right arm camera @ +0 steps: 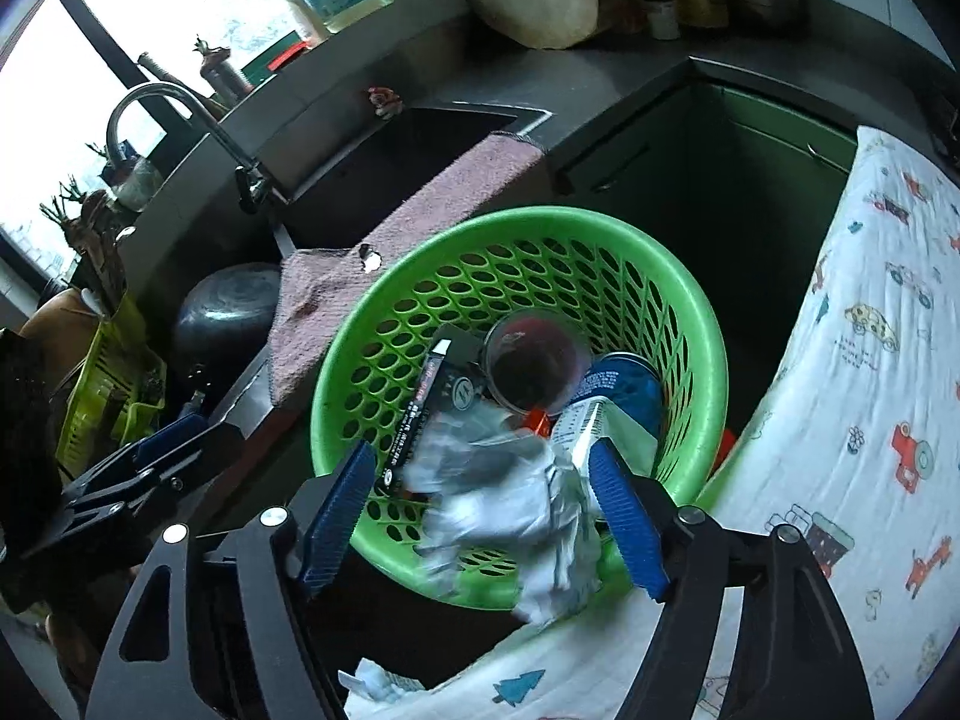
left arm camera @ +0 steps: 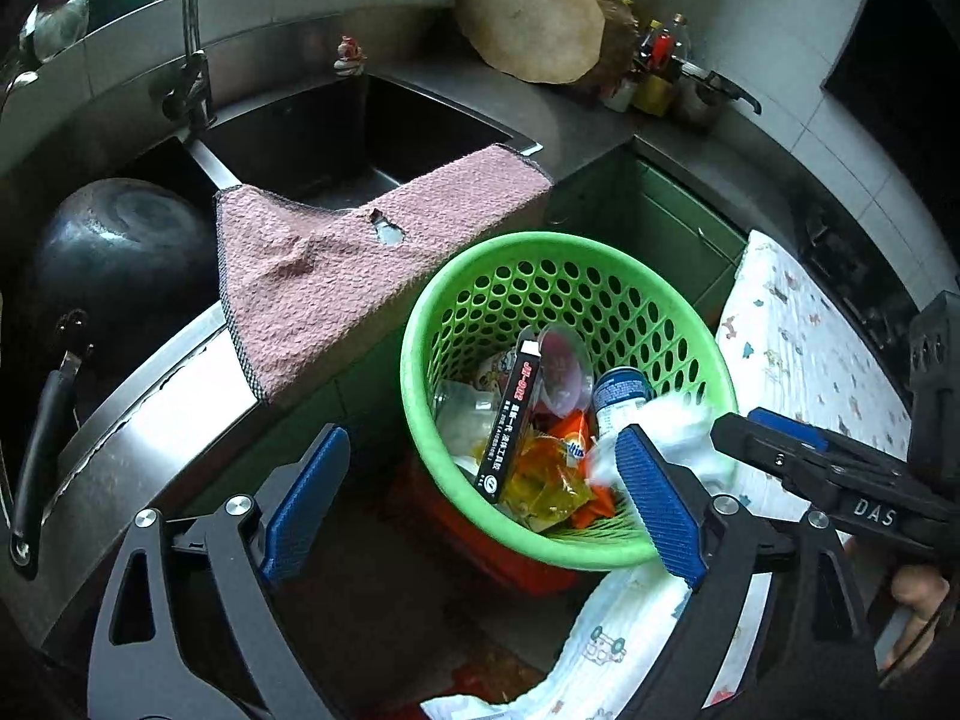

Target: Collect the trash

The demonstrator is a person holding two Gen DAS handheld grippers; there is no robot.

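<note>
Crumpled white tissue (right arm camera: pixel 510 504) hangs blurred between the right gripper (right arm camera: pixel 489 516) fingers, seemingly loose, over the green basket (right arm camera: pixel 708 360) at its six o'clock rim. Left gripper (left arm camera: pixel 480 504) gapes empty. Drop-off step; next, withdraw.

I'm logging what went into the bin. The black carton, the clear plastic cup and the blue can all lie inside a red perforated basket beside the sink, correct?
Not quite: the basket is green, not red, as the right wrist view shows plainly. The rest holds: the black carton, the clear plastic cup and the blue can lie inside it, beside the sink.
</note>
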